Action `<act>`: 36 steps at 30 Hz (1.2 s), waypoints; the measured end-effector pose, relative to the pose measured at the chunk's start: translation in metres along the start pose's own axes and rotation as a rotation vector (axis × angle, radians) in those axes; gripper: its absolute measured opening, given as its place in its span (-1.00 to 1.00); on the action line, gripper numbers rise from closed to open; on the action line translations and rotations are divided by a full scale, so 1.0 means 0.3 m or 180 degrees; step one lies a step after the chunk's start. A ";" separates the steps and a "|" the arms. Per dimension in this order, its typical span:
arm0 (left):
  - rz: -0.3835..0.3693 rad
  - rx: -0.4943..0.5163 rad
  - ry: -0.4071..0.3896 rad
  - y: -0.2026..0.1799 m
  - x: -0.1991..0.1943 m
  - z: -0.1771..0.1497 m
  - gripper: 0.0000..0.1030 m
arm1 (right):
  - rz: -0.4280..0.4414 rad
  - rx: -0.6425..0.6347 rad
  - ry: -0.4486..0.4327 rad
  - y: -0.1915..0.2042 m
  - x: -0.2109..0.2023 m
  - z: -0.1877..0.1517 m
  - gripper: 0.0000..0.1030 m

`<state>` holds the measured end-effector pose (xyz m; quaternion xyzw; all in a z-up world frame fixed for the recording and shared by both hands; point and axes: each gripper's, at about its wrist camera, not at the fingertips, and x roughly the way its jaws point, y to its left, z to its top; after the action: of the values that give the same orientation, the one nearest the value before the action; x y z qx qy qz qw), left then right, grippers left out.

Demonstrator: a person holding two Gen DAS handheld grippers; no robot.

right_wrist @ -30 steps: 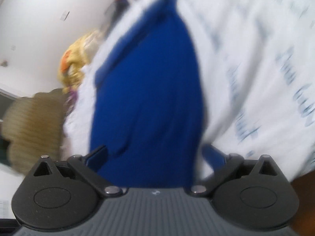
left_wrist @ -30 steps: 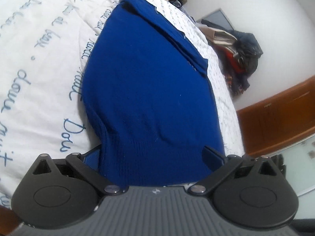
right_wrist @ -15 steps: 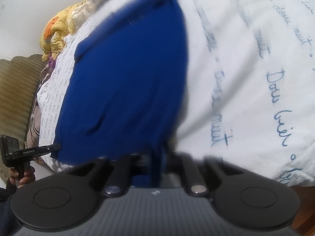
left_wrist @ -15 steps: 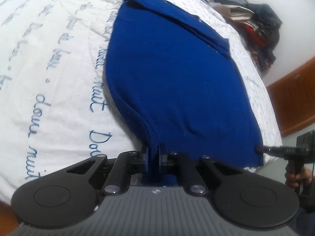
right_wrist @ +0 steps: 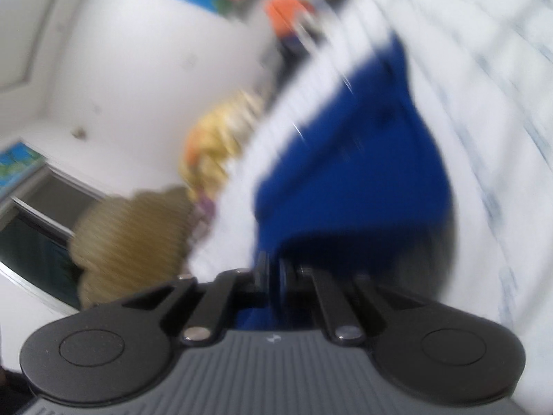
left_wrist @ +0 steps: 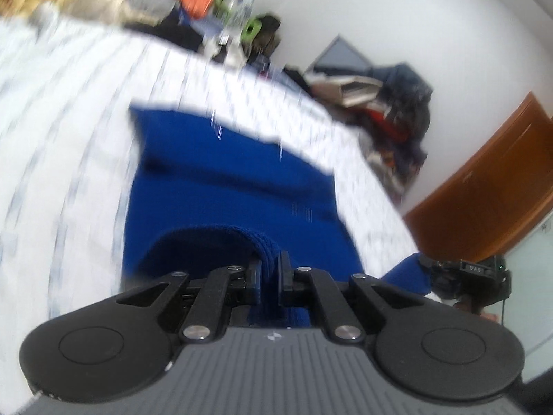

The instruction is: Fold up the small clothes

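A blue knit garment (left_wrist: 228,180) lies on a white bedsheet (left_wrist: 62,131) printed with blue script. My left gripper (left_wrist: 269,278) is shut on the garment's near hem and holds it raised, so the hem curls over the rest. My right gripper (right_wrist: 273,276) is shut on the other near corner of the garment (right_wrist: 349,159). That gripper also shows at the right edge of the left wrist view (left_wrist: 428,269), with blue cloth hanging from it. Both views are blurred by motion.
Piles of clothes (left_wrist: 390,110) and clutter (left_wrist: 221,10) lie past the bed's far edge. A brown wooden cabinet (left_wrist: 490,186) stands to the right. A tan ribbed cushion (right_wrist: 128,238) and a yellow cloth heap (right_wrist: 221,141) sit left of the bed.
Both grippers went from open around the hem to shut on it. They have since lifted the hem and carried it forward over the garment.
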<state>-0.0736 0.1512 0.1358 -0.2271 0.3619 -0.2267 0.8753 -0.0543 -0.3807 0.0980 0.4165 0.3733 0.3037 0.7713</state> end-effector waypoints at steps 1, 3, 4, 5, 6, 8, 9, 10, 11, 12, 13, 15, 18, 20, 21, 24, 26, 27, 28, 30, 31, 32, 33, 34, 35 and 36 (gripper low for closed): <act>0.0014 0.0029 -0.0065 0.007 0.038 0.057 -0.85 | 0.0069 -0.0035 -0.0069 -0.005 0.033 0.053 -0.91; 0.0061 0.0068 -0.0151 0.022 0.135 0.176 -0.85 | 0.0168 -0.0045 -0.0208 -0.037 0.102 0.182 -0.91; 0.0063 0.0063 -0.0174 0.031 0.185 0.236 -0.85 | 0.0218 -0.0013 -0.0258 -0.061 0.145 0.250 -0.91; 0.0080 0.0044 -0.0199 0.042 0.246 0.295 -0.85 | 0.0235 -0.0009 -0.0301 -0.081 0.183 0.316 -0.91; 0.0119 0.0041 -0.0215 0.057 0.303 0.352 -0.85 | 0.0223 -0.0010 -0.0337 -0.097 0.233 0.385 -0.91; 0.0261 0.0024 -0.0265 0.084 0.416 0.452 -0.85 | 0.0191 0.0072 -0.0410 -0.143 0.338 0.518 -0.91; 0.0366 0.0048 -0.0300 0.103 0.476 0.487 -0.84 | 0.0146 0.0136 -0.0460 -0.173 0.388 0.577 -0.90; 0.0472 0.0105 -0.0340 0.125 0.536 0.515 -0.80 | 0.0086 0.0201 -0.0529 -0.207 0.439 0.631 -0.84; 0.0681 0.0074 -0.0393 0.149 0.598 0.538 -0.60 | 0.0048 0.0240 -0.0640 -0.239 0.483 0.677 -0.83; 0.0907 -0.0058 -0.0437 0.181 0.632 0.552 -0.38 | 0.0016 0.0316 -0.0744 -0.276 0.523 0.712 -0.48; 0.1022 -0.0209 -0.0469 0.212 0.650 0.556 -0.33 | -0.0110 0.0440 -0.0780 -0.314 0.549 0.739 -0.11; 0.0904 -0.0323 -0.0536 0.238 0.624 0.526 -0.01 | -0.0532 0.0536 -0.0725 -0.336 0.587 0.766 0.96; 0.1031 -0.0032 -0.0678 0.216 0.523 0.417 0.64 | -0.0707 0.0095 -0.0682 -0.277 0.552 0.717 0.93; 0.1135 0.0139 -0.0657 0.206 0.456 0.322 0.65 | -0.0880 -0.0199 -0.0631 -0.231 0.502 0.659 0.93; 0.1184 0.0161 -0.0592 0.204 0.430 0.278 0.62 | -0.0976 -0.0360 -0.0585 -0.211 0.469 0.619 0.93; 0.1140 -0.0073 -0.0333 0.247 0.380 0.152 0.60 | -0.1485 -0.0636 -0.0306 -0.189 0.403 0.488 0.93; 0.1055 -0.0332 -0.0218 0.300 0.386 0.094 0.58 | -0.1644 -0.0595 -0.0103 -0.202 0.375 0.410 0.94; 0.0981 -0.0446 -0.0142 0.315 0.393 0.070 0.55 | -0.1597 -0.0550 -0.0050 -0.208 0.370 0.372 0.94; 0.0916 -0.0546 -0.0085 0.327 0.411 0.060 0.56 | -0.1519 -0.0599 -0.0051 -0.197 0.357 0.336 0.94; 0.0797 -0.0537 -0.0123 0.317 0.442 0.069 0.49 | -0.1445 -0.0642 0.0029 -0.180 0.368 0.309 0.93; 0.0827 -0.0518 -0.0145 0.311 0.460 0.080 0.38 | -0.1419 -0.0659 0.0046 -0.177 0.382 0.311 0.88; 0.0913 -0.0504 -0.0147 0.305 0.479 0.100 -0.06 | -0.1399 -0.0670 0.0055 -0.173 0.394 0.316 0.69; 0.0977 -0.0514 -0.0075 0.306 0.503 0.118 -0.91 | -0.1391 -0.0658 0.0047 -0.175 0.412 0.333 0.08; 0.0982 -0.0592 0.0045 0.321 0.527 0.129 -0.80 | -0.1418 -0.0571 0.0048 -0.188 0.430 0.357 -0.45; 0.0989 -0.0633 0.0047 0.324 0.528 0.140 -0.82 | -0.1457 -0.0411 0.0110 -0.215 0.454 0.387 -0.87; 0.1005 -0.0572 0.0036 0.313 0.518 0.150 -0.83 | -0.1406 -0.0309 0.0135 -0.242 0.470 0.406 -0.87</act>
<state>0.0802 0.1489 0.0291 -0.2435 0.4167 -0.0544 0.8741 0.1338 -0.3555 0.0350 0.2805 0.4565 0.1538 0.8302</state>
